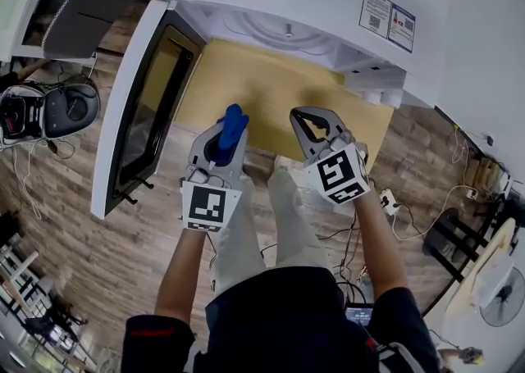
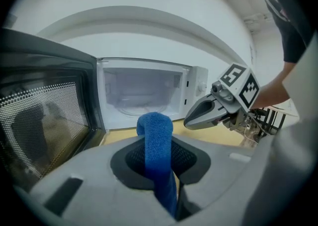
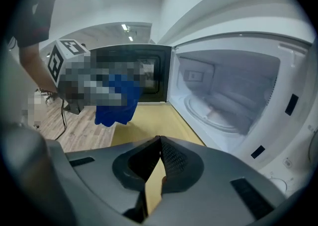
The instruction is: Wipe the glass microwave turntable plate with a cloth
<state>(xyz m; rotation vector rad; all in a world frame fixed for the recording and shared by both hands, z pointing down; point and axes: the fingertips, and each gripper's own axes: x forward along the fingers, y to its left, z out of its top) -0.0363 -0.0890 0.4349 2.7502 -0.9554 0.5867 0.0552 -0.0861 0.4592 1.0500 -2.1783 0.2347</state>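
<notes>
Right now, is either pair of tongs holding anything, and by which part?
The left tongs are shut on the blue cloth, pinching a bunched fold: a loop pokes past the tips and the rest hangs below. The right tongs are shut and empty.

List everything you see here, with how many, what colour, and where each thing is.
Microwave: one, white, door open, on the tabletop.
Tabletop: one, yellowish, under the microwave.
Glass turntable plate: one, clear, inside the microwave.
Cloth: one, blue, held in front of the microwave.
Fan: one, white, head view's lower right.
Left gripper: one, grey, jaws shut on the cloth.
Right gripper: one, grey, jaws shut, empty, beside the left.
</notes>
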